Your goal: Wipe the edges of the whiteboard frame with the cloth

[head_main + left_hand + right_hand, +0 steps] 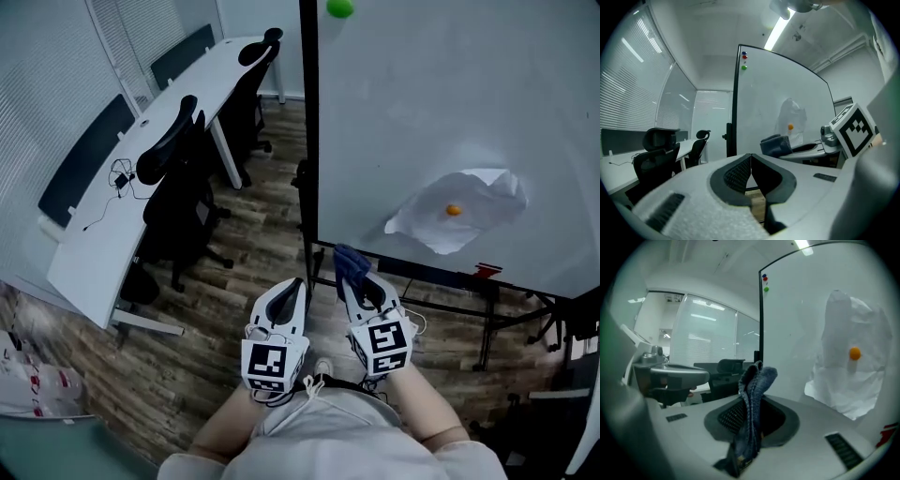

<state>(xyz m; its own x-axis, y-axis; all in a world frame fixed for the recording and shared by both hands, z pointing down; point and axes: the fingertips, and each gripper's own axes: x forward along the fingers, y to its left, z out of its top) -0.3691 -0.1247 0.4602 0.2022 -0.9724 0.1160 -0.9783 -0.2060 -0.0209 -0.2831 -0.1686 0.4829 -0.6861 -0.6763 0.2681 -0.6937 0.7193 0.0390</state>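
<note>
The whiteboard (441, 103) stands ahead, black frame (308, 131) down its left side; just below the whiteboard's lower left corner the right gripper (356, 281) is clamped on the blue cloth (348, 259), the left gripper (299, 284) beside it pinched together on nothing. Looks like the approach; next the cloth wants pressing onto that frame and running along it.

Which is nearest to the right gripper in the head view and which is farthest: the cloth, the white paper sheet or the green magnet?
1. cloth: clamped in the right gripper itself.
2. white paper sheet: up and to the right, on the whiteboard.
3. green magnet: high on the board near its left edge, farthest.
</note>
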